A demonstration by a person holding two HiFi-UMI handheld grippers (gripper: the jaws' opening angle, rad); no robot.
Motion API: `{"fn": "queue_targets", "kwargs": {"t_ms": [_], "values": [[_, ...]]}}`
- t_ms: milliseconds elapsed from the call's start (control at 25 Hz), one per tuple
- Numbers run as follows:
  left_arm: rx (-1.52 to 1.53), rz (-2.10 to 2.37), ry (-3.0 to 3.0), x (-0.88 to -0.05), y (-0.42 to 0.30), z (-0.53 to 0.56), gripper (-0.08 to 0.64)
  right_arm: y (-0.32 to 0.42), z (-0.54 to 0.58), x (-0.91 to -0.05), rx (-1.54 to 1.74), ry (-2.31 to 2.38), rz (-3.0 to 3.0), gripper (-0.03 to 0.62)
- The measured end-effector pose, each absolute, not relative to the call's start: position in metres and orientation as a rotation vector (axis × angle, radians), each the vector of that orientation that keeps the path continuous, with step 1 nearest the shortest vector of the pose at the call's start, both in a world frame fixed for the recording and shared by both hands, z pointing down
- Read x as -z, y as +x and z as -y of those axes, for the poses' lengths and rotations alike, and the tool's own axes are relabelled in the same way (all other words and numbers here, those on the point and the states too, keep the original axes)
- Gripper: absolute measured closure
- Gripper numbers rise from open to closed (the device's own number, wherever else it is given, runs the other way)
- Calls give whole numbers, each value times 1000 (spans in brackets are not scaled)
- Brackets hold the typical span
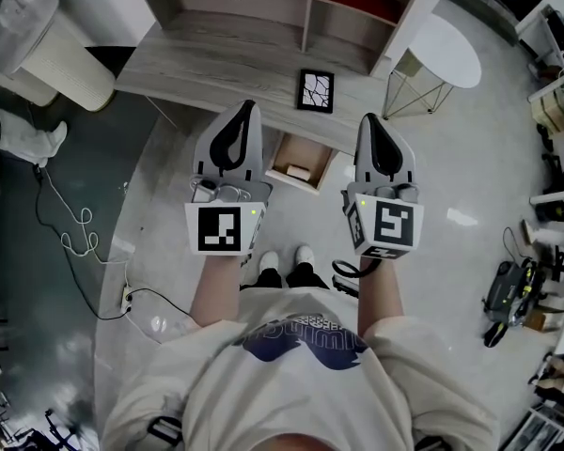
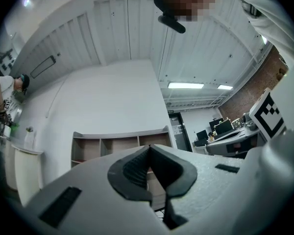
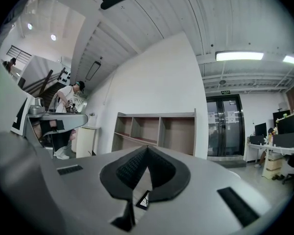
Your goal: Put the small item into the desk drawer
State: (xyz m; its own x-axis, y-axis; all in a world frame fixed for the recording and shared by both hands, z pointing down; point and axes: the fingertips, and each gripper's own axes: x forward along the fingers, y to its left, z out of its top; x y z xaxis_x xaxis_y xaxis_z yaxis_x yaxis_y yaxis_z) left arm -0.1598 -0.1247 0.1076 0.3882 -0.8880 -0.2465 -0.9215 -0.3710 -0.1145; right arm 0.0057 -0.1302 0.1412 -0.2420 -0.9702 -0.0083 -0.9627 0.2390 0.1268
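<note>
In the head view a grey wooden desk (image 1: 216, 69) lies ahead. On it rests a small black-framed square with a white pattern (image 1: 316, 90). Under the desk's near edge the drawer (image 1: 277, 163) stands pulled out, with a pale block (image 1: 298, 171) inside. My left gripper (image 1: 249, 107) hovers just left of the drawer, and my right gripper (image 1: 371, 118) just right of it. Both are shut with nothing between the jaws, as the left gripper view (image 2: 148, 147) and right gripper view (image 3: 147, 147) show. The small square (image 3: 143, 200) peeks through below the right jaws.
A shelf unit (image 1: 305, 3) stands at the back of the desk. A white round side table (image 1: 446, 50) is to the right, a white bin (image 1: 61, 59) to the left. A cable (image 1: 75, 233) trails over the floor. Another person (image 3: 71, 99) stands at the left.
</note>
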Motion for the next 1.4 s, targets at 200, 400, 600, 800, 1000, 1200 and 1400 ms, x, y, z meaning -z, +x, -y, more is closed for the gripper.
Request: {"fn": "queue_targets", "kwargs": {"t_ms": [200, 400, 600, 800, 1000, 1200, 1400], "values": [[-211, -1601, -2417, -111, -159, 125, 552, 2, 130, -143, 146, 1863, 2437, 595], [-212, -1609, -2413, -114, -160, 126, 552, 5, 127, -143, 145, 1889, 2435, 595], [-196, -1605, -2426, -121, -160, 124, 552, 5, 123, -143, 149, 1890, 2442, 595], [-204, -1612, -2433, -124, -161, 126, 552, 5, 123, -142, 170, 1894, 2453, 595], [-209, -1612, -2437, -125, -162, 125, 552, 1, 121, -142, 239, 1889, 2413, 595], [-215, -1611, -2433, -123, -165, 125, 552, -5, 121, -139, 238, 1888, 2440, 595], [-222, -1613, -2425, -122, -167, 126, 552, -6, 122, -137, 266, 1884, 2443, 595]]}}
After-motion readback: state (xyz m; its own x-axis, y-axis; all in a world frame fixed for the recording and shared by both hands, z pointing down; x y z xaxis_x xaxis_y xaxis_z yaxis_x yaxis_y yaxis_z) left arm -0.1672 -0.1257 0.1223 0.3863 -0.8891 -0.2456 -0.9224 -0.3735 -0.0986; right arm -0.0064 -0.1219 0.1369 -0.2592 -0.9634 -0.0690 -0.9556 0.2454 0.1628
